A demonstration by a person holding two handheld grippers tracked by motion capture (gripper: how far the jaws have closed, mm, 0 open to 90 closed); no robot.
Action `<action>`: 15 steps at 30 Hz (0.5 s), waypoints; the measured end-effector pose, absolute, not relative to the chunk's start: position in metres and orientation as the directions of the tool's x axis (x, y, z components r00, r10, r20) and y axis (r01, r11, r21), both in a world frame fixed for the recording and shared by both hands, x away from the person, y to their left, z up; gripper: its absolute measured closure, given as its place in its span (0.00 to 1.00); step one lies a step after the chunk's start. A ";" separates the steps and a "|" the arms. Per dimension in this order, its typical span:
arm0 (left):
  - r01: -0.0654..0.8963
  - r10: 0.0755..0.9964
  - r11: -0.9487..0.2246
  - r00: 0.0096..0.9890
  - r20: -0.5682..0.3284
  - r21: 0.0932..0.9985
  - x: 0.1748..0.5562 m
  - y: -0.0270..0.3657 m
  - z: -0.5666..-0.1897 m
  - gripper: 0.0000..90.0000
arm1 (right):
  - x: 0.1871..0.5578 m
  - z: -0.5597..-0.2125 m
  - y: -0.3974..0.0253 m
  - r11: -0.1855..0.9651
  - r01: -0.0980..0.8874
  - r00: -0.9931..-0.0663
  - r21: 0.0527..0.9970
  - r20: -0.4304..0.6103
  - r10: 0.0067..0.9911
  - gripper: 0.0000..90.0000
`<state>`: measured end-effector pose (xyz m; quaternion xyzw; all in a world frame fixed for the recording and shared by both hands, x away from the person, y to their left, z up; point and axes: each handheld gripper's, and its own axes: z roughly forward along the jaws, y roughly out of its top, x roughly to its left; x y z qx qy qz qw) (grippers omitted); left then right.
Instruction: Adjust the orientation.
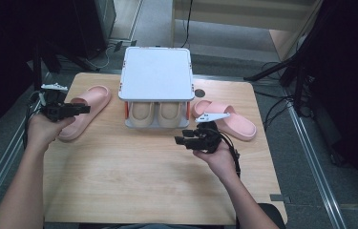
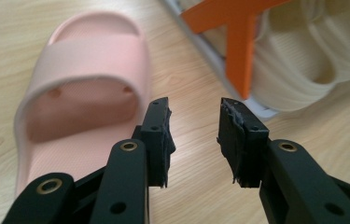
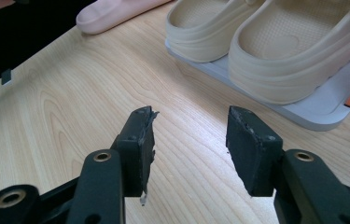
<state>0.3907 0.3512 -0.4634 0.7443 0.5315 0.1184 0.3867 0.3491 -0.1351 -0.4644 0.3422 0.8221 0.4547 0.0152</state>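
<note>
Lying flat on the wooden table [image 1: 133, 181], left of the small white shoe rack [image 1: 156, 71], one pink slipper [image 1: 83, 112] with its open strap facing the left gripper [image 1: 87, 109]; jaws spread and empty, hovering just beside the slipper's near edge, not touching. Matching pink slipper [image 1: 229, 121] resting right of the rack, close behind the right gripper [image 1: 180, 141], likewise spread wide over bare wood and holding nothing. Beige clogs [image 1: 155, 113] already parked side by side on the rack's lower shelf; top shelf bare. Seen along the left gripper's jaws: slipper [image 2: 84, 93] slightly left of the gap, orange rack brace [image 2: 240, 35] beyond. Likely trouble from here: closing off-centre and pinching only the soft strap edge, letting the shoe swing or slip free; or clipping the brace or the clogs [image 3: 266, 42] while lifting toward the rack.
</note>
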 end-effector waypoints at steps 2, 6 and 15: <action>0.702 0.888 -0.131 0.397 -0.232 0.700 0.394 0.353 -0.468 0.71 | 0.349 -0.465 -0.135 0.351 0.550 -0.764 0.758 0.286 0.579 0.58; 0.702 0.892 -0.124 0.388 -0.230 0.701 0.402 0.355 -0.475 0.71 | 0.346 -0.466 -0.138 0.347 0.560 -0.753 0.753 0.287 0.592 0.58; 0.738 0.898 -0.094 0.353 -0.264 0.669 0.422 0.357 -0.499 0.71 | 0.335 -0.467 -0.152 0.328 0.569 -0.731 0.754 0.281 0.622 0.58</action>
